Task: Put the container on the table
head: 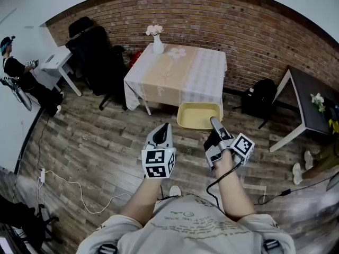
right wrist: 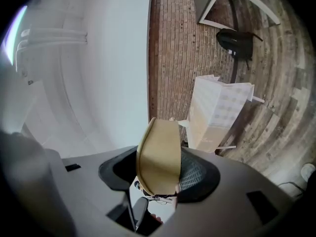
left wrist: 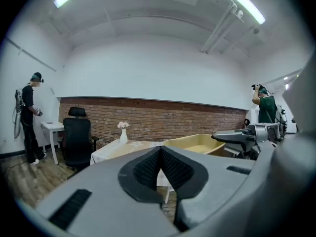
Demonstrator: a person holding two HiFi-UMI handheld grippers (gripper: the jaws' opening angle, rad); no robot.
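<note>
A pale yellow container (head: 197, 115) hangs in the air just in front of the cloth-covered table (head: 180, 73). My right gripper (head: 216, 125) is shut on the container's near rim, and the right gripper view shows the container (right wrist: 159, 157) edge-on between the pads. The left gripper (head: 163, 129) is shut and empty, level beside it, its pads (left wrist: 160, 168) pressed together. In the left gripper view the container (left wrist: 197, 143) shows to the right, in front of the table (left wrist: 116, 149).
A white vase of flowers (head: 157, 42) stands at the table's far left corner. A black office chair (head: 98, 57) and a white desk (head: 58, 62) stand to the left, a dark table (head: 312, 105) and a black bag (head: 260, 97) to the right. People stand at the room's sides.
</note>
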